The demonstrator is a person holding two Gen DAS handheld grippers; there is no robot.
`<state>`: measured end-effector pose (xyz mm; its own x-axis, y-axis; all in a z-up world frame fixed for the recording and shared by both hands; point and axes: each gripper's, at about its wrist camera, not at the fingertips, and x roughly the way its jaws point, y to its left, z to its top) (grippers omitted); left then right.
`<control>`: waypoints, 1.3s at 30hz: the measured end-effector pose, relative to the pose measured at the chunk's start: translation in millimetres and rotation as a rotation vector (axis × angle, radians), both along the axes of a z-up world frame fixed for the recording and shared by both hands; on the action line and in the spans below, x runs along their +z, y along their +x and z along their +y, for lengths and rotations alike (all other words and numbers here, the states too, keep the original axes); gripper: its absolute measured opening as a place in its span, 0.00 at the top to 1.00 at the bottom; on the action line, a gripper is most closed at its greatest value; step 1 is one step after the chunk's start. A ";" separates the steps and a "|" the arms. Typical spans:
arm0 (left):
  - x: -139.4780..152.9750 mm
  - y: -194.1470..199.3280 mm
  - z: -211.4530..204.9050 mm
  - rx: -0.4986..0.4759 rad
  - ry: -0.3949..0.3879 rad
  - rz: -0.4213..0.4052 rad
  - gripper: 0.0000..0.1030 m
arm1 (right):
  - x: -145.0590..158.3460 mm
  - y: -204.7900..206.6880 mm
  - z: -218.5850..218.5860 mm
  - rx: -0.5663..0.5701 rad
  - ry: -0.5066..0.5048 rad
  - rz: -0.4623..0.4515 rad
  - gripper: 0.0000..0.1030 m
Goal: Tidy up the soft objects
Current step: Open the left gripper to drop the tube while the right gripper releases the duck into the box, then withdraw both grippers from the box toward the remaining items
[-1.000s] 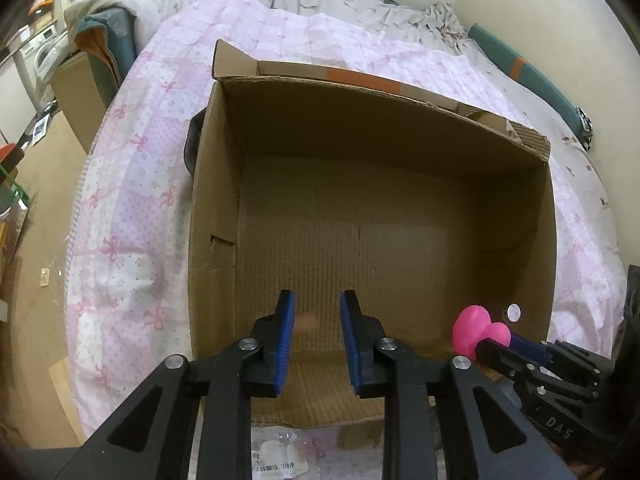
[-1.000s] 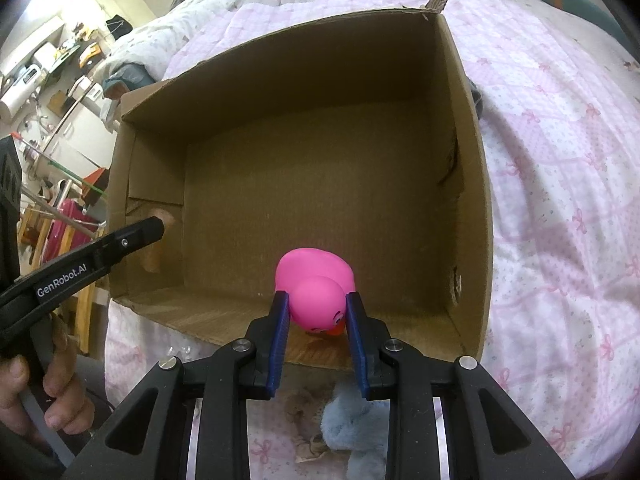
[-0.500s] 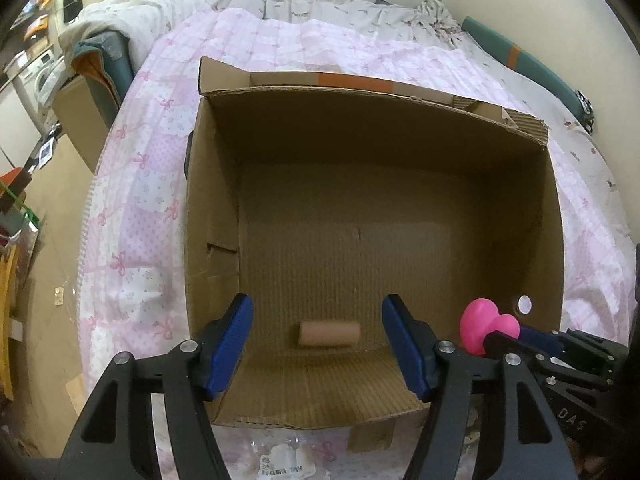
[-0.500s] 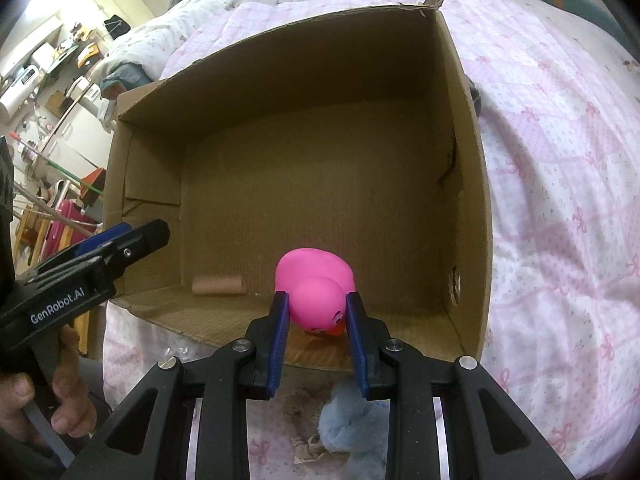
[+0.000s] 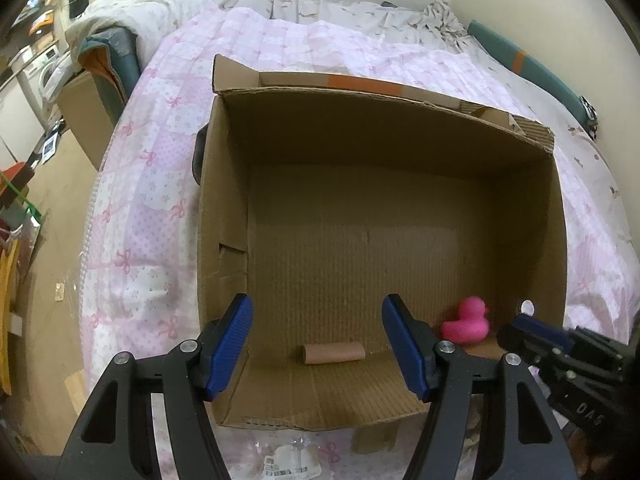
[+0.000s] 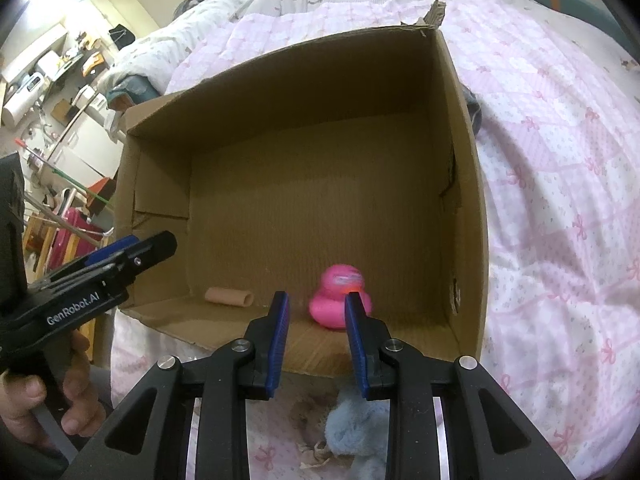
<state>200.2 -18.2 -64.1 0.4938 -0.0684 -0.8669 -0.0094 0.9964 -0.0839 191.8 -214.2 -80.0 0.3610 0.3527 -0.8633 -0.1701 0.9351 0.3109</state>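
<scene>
An open cardboard box (image 5: 224,208) (image 6: 468,208) lies on a pink patterned bed. On its floor near the front edge lie a small tan foam cylinder (image 5: 331,353) (image 6: 229,297) and a pink rubber duck (image 5: 469,320) (image 6: 339,298). My left gripper (image 5: 316,344) is open and empty above the front of the box, over the cylinder. My right gripper (image 6: 316,332) is open and empty just in front of the duck; it shows at the right in the left wrist view (image 5: 532,332).
A light blue fluffy toy (image 6: 356,428) lies on the bed below my right gripper. A small plastic packet (image 5: 292,464) lies in front of the box. The bed's left edge drops to the floor with furniture and clutter (image 6: 60,80).
My left gripper opened and dropped the tan cylinder into the box. Then my right gripper opened and the pink duck fell onto the box floor.
</scene>
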 end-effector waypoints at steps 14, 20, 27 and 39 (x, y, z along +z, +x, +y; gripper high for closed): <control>16.8 -15.1 2.5 0.007 0.038 -0.058 0.38 | 31.8 -13.5 -9.7 -0.019 0.052 -0.117 0.33; 34.0 -32.8 5.1 0.007 0.065 -0.099 0.38 | 45.9 -21.4 -15.8 -0.058 0.049 -0.170 0.00; 41.7 -52.1 10.4 0.008 0.072 -0.114 0.38 | 53.4 -36.0 -26.0 -0.079 0.023 -0.220 0.00; 46.0 -85.0 22.6 0.043 0.062 -0.106 0.38 | 61.4 -61.6 -16.6 -0.079 -0.028 -0.198 0.00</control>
